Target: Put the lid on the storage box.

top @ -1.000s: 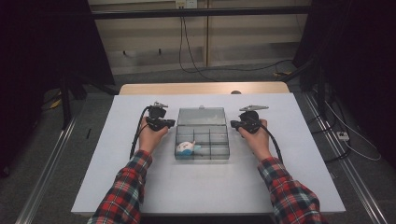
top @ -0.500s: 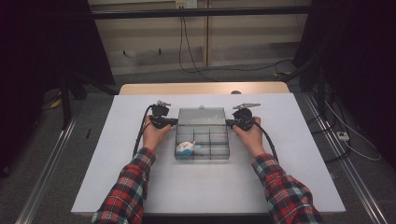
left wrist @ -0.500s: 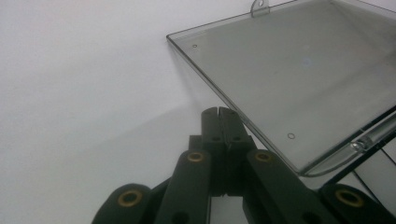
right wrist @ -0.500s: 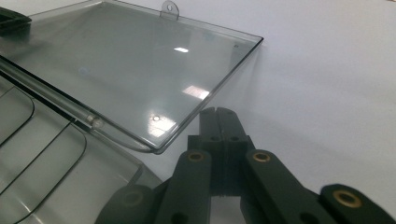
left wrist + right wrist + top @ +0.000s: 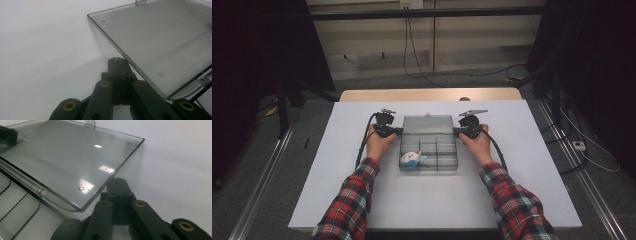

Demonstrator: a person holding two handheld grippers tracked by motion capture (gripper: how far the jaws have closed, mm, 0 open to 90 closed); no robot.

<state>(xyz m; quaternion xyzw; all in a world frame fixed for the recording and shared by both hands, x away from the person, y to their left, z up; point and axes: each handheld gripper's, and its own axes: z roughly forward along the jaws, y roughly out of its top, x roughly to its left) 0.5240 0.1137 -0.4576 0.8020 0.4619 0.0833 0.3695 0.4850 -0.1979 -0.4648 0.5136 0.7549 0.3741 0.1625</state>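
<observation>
- Your left gripper [image 5: 398, 131] sits at the left edge of the box [image 5: 429, 155], up by the hinge. Its jaws are pressed together with nothing between them.
- In the left gripper view those shut jaws lie just beside the lid [image 5: 160, 42] — tips tucked under its near edge, whether touching I cannot tell.
- Your right gripper [image 5: 457, 132] mirrors it at the box's right edge, jaws likewise closed and empty.
- In the right gripper view the lid [image 5: 75, 160] overhangs the closed tips (contact is not clear here either).
- The box lies mid-table [image 5: 532, 200] between your two hands, lid flipped open away from you.
- A small white and blue thing [image 5: 413, 158] rests in the front left compartment — too small to make out.
</observation>
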